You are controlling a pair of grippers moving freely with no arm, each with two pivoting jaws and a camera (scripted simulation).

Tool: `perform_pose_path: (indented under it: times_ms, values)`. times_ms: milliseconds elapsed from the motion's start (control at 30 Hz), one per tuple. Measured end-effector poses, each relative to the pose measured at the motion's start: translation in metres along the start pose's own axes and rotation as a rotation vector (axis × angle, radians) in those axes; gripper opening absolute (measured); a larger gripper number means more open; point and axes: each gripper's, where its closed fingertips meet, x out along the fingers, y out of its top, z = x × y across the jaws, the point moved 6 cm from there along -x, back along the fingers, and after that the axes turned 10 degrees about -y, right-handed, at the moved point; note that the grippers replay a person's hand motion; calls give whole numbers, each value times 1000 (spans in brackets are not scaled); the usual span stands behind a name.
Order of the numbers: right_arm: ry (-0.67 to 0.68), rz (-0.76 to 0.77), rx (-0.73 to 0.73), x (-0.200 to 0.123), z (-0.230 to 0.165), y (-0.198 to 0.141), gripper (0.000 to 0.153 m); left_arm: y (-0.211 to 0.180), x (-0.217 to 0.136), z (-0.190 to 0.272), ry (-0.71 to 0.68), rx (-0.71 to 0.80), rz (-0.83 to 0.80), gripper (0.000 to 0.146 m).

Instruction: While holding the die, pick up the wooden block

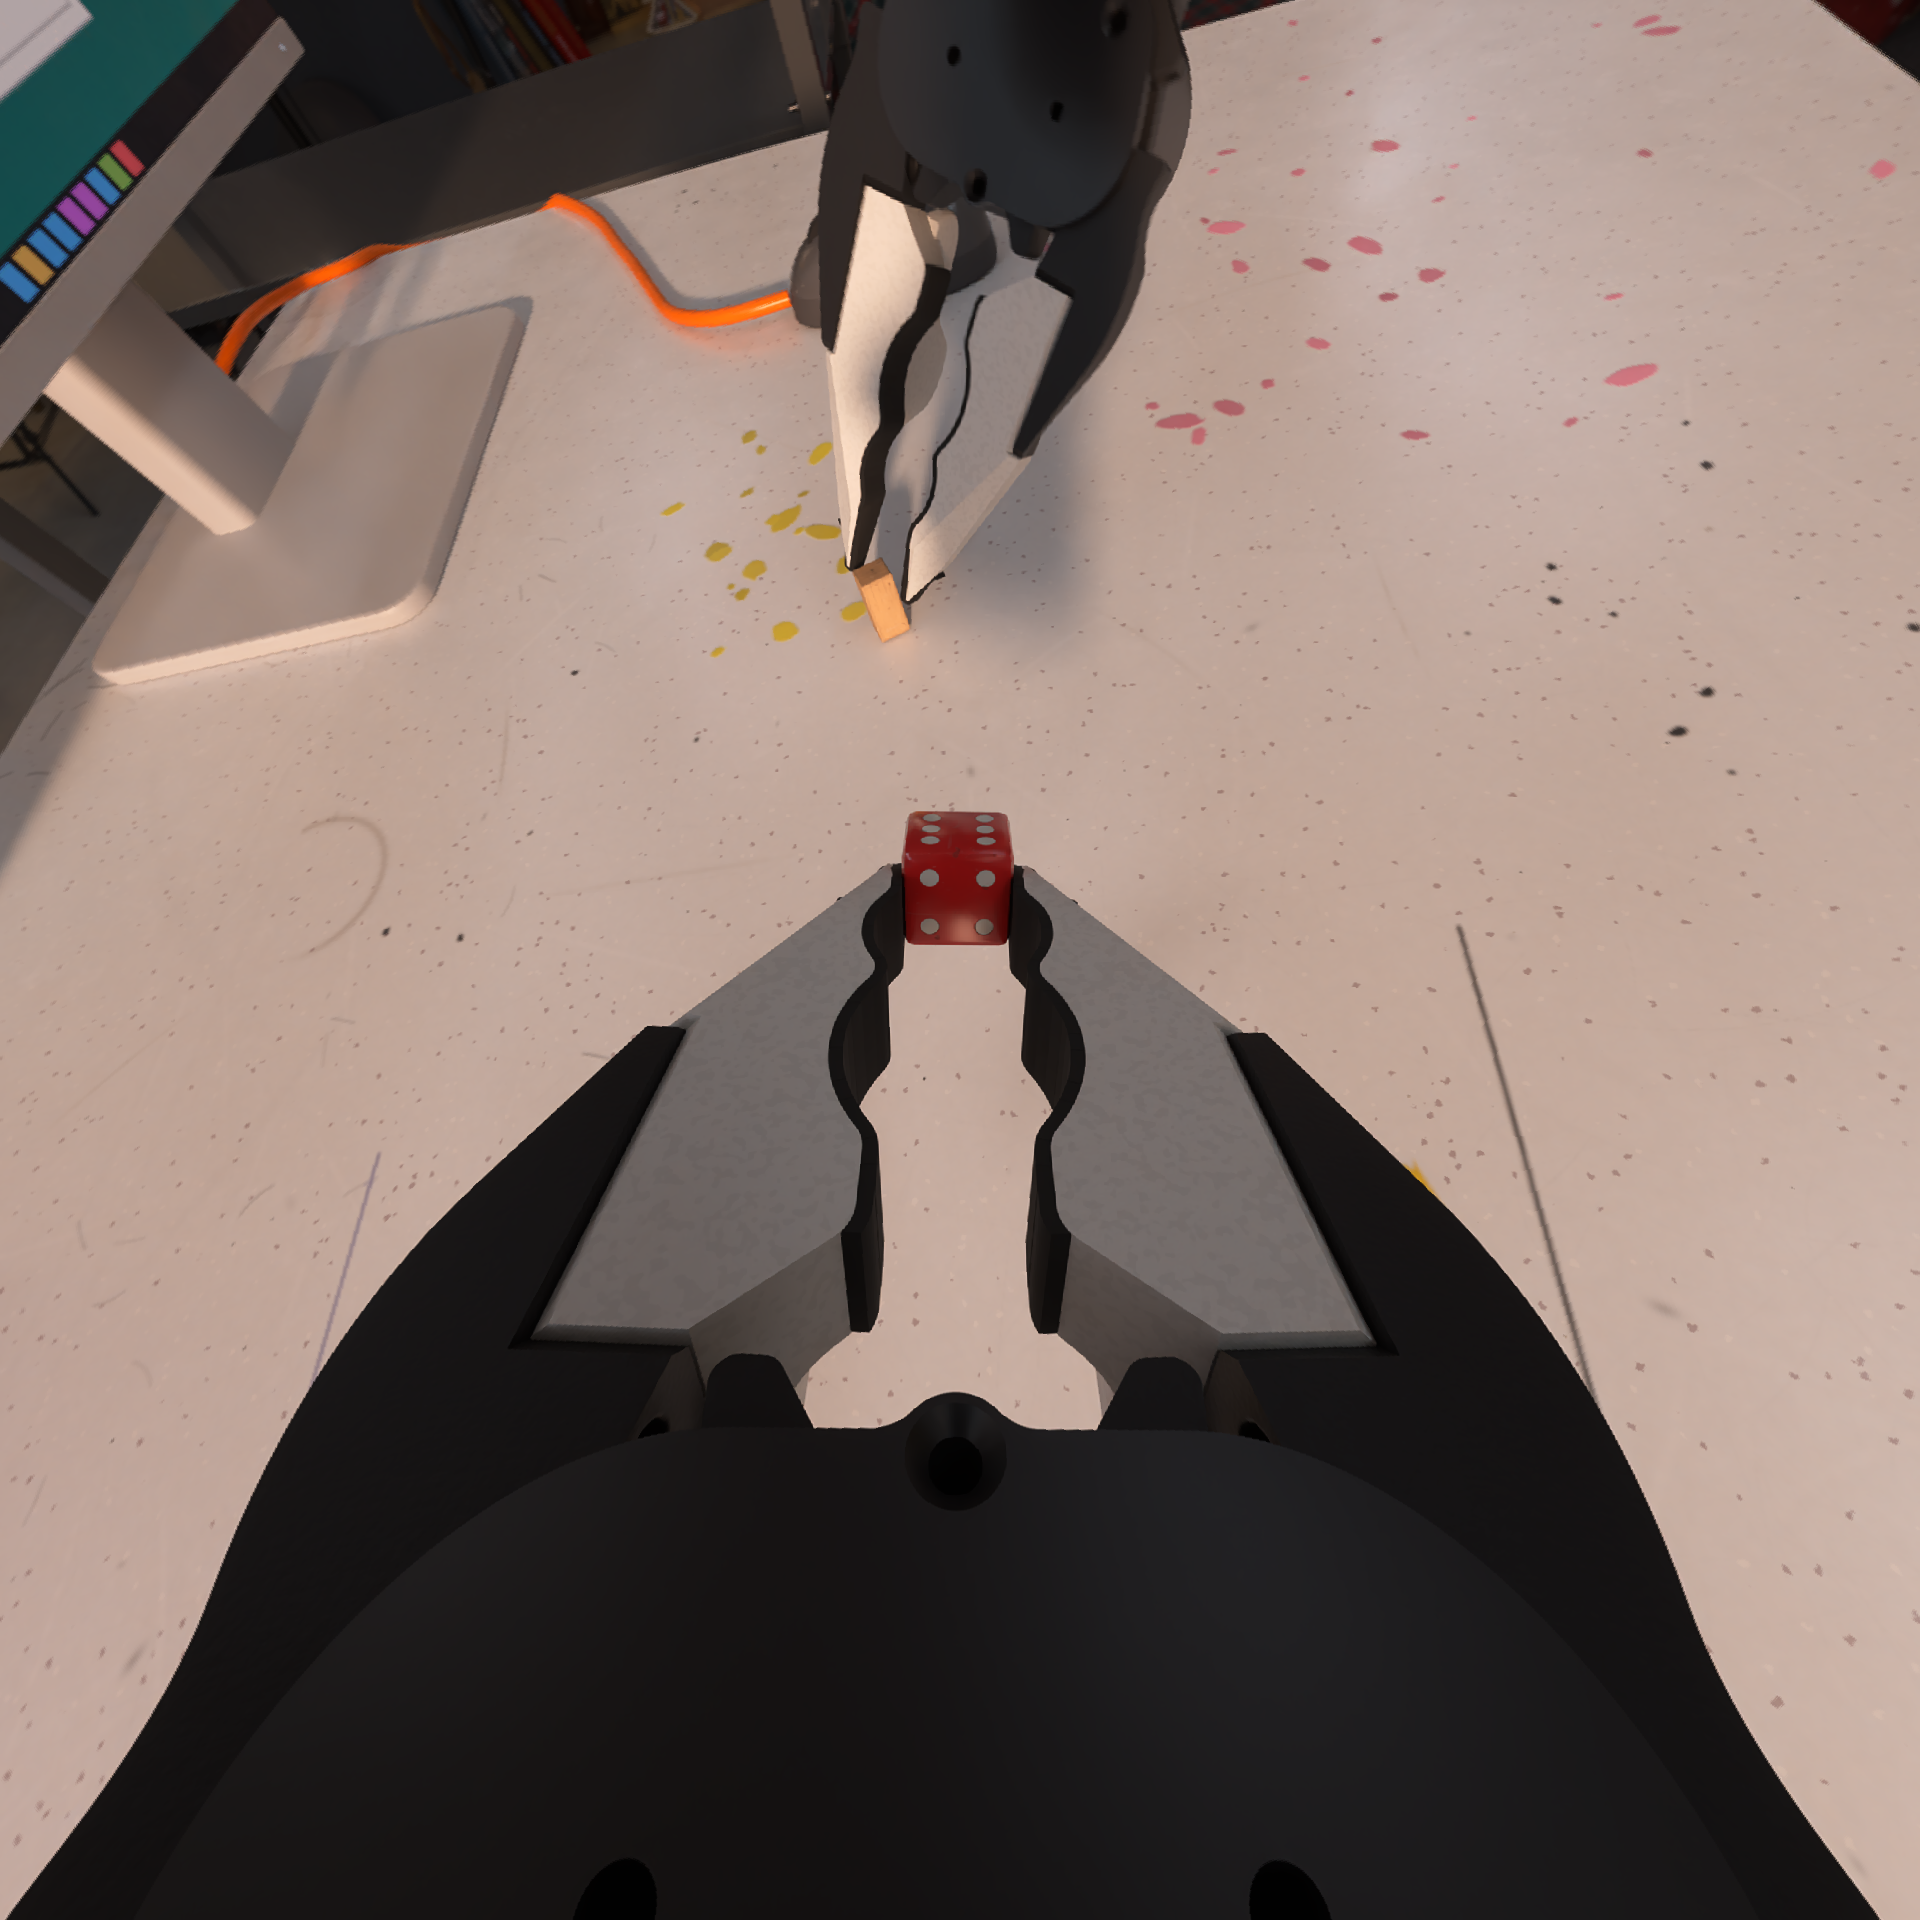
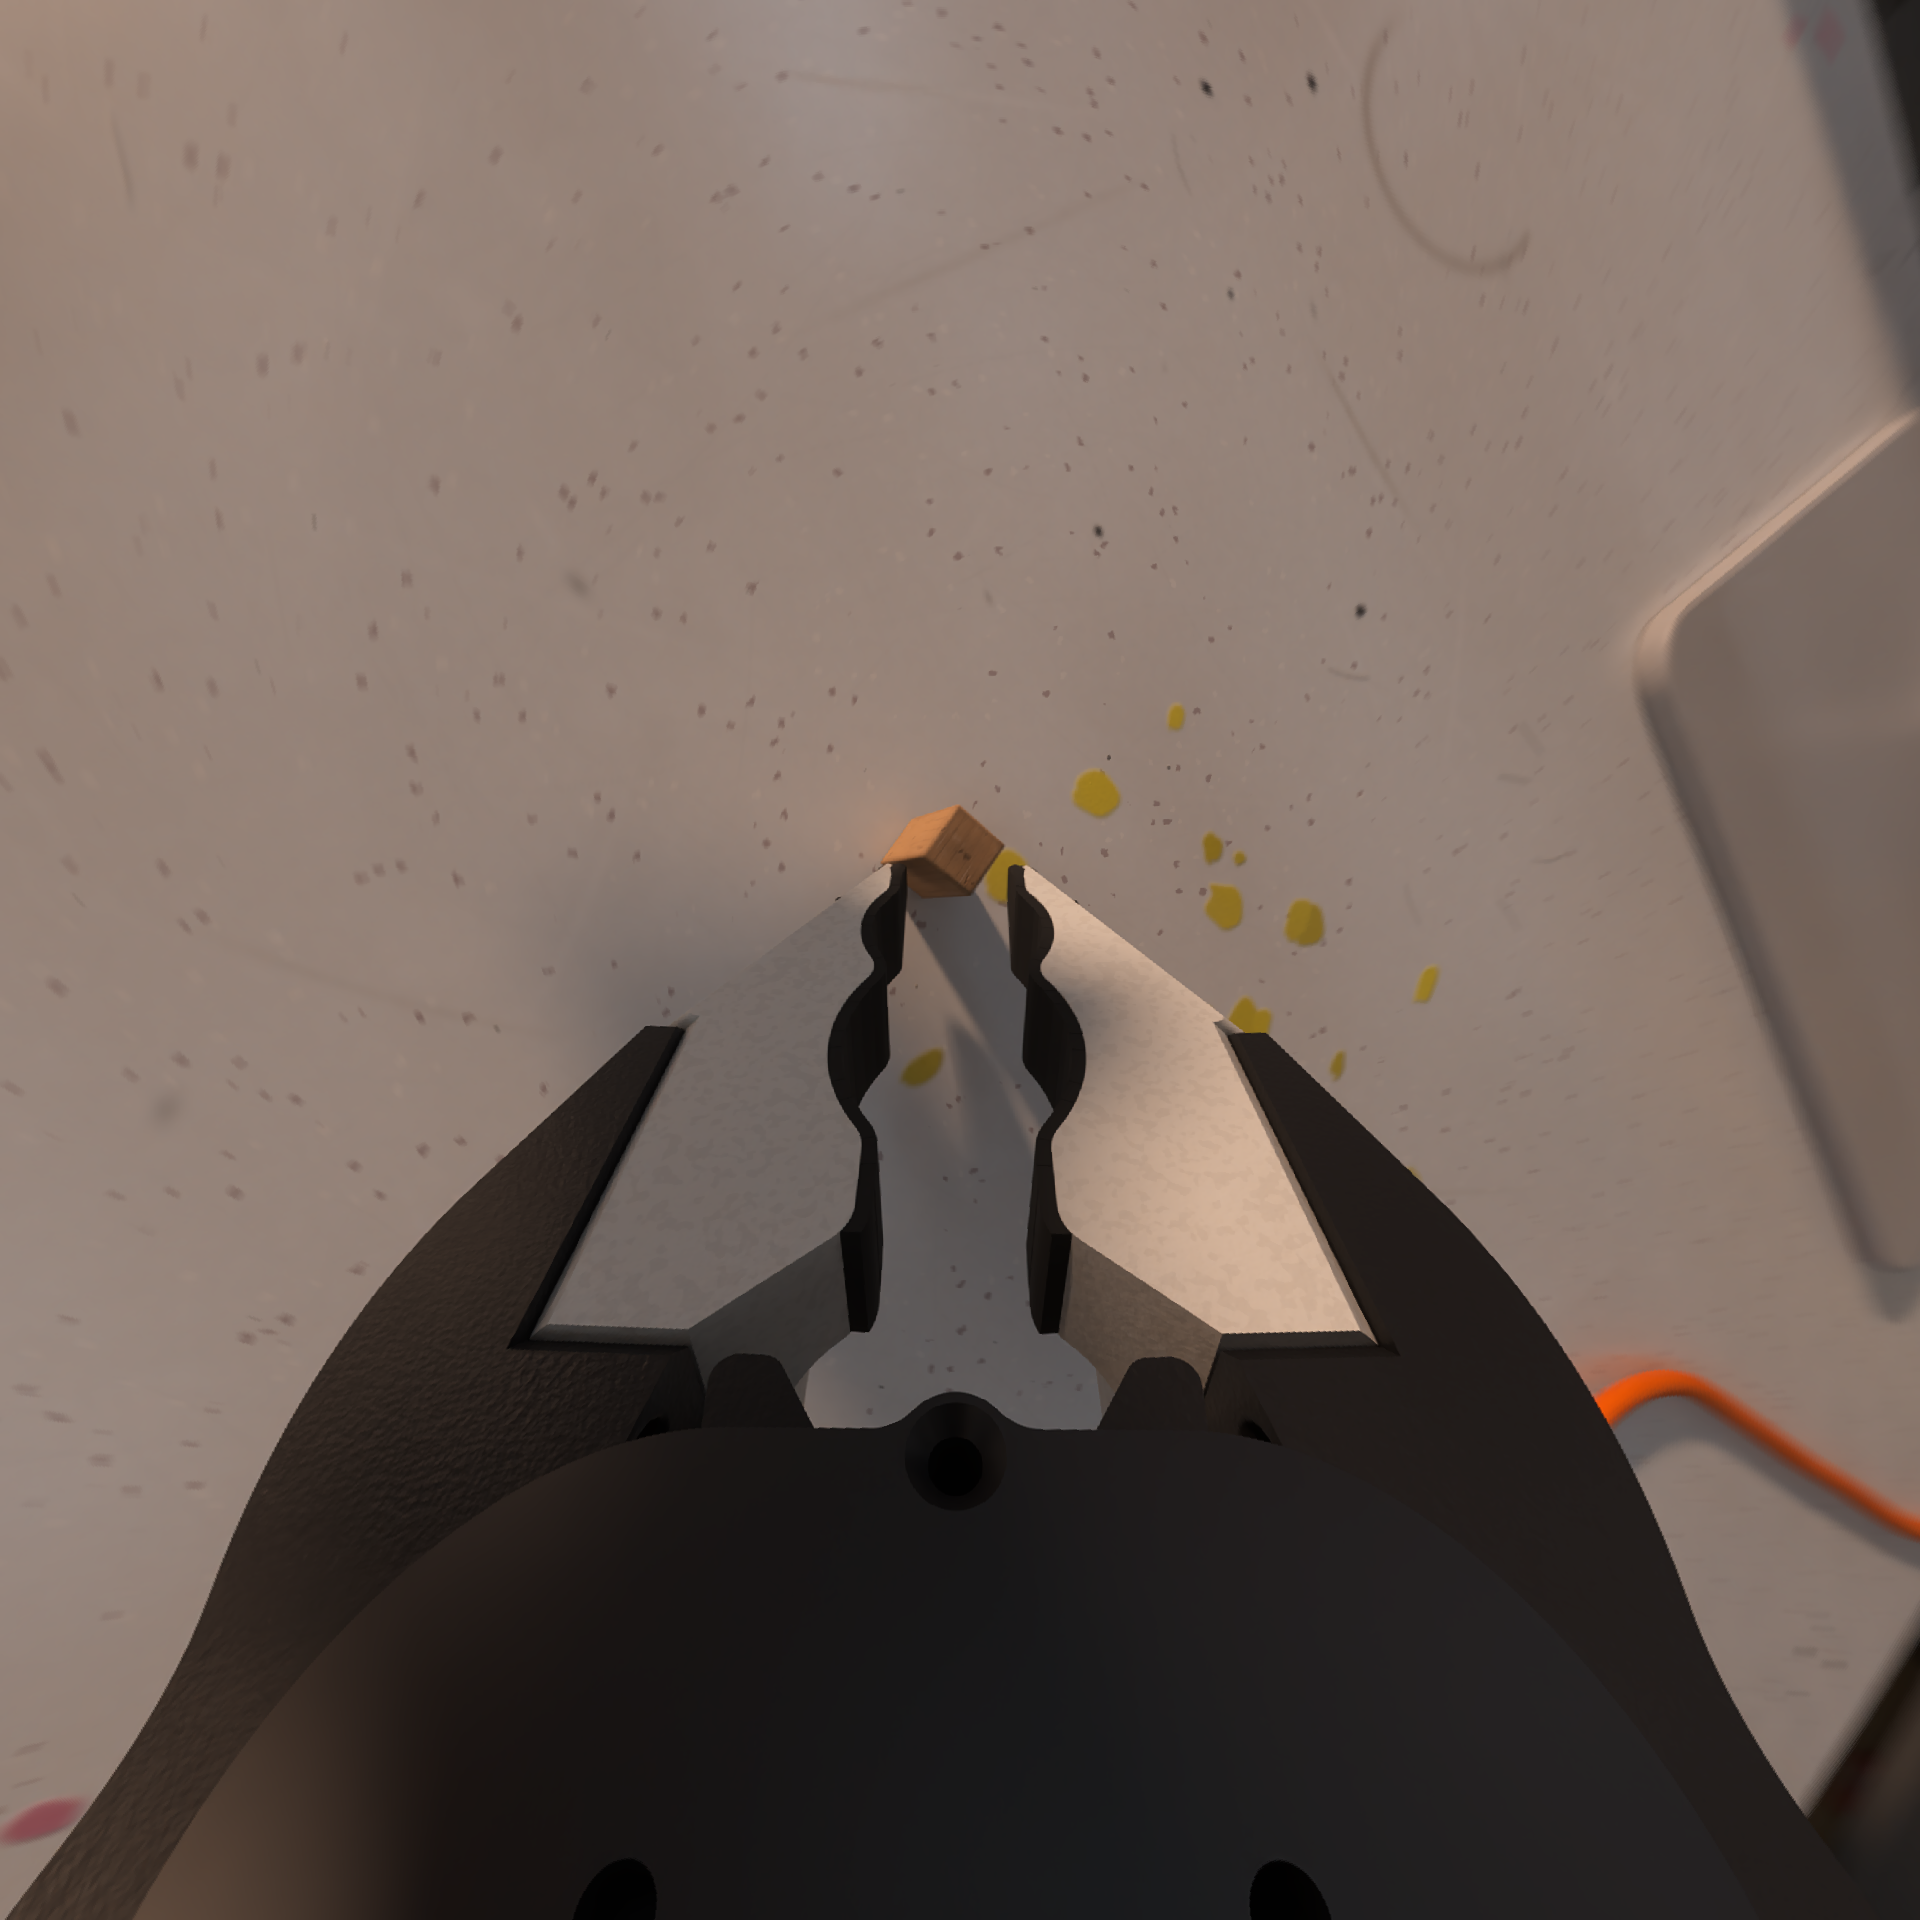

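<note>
The red die [image 1: 957, 879] with white pips sits pinched between the fingertips of the left tool [image 1: 957, 883], raised clear of the desk [image 1: 1351, 790]. Farther ahead, the small wooden block [image 1: 884, 601] lies on the desk, tilted, among yellow paint spots [image 1: 781, 517]. The right tool [image 1: 894, 587] comes down steeply over it, its tips at the block's near end.

In the right wrist view, the wooden block [image 2: 941, 853] lies just past the tips of the right tool [image 2: 956, 883], touching the left finger's tip; the jaws stand slightly spread with a gap on the other side, gripping nothing.

The desk is pale, with dark flecks, faint scratches, a curved scuff [image 1: 343, 883] and a thin dark line [image 1: 1517, 1143]. Pink splashes [image 1: 1351, 249] scatter across its far right part. At the left stands a monitor [image 1: 73, 177] on a grey stand with a flat base [image 1: 343, 499]; an orange cable [image 1: 644, 270] snakes across the desk behind the base. Beyond the desk's far edge the room is dark, with what look like shelves, too dim to make out.
</note>
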Motion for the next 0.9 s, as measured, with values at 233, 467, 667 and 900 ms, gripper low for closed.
perform_pose_path:
  times_ms: [233, 467, 667, 900]
  values:
    - [-36, -100, 374, -2, 5, 13, 24, -11, -23, -3, 138, -61, -19, 19]
    - [-232, -141, 481, 5, -12, 8, 20, -40, -56, 3, 229, -150, -39, 19]
    - [-225, -111, 485, 2, -16, 9, 12, -50, -60, 8, 225, -159, -37, 19]
    - [61, 209, 653, -31, -28, 40, 12, -72, -67, -3, 310, -176, -141, 19]
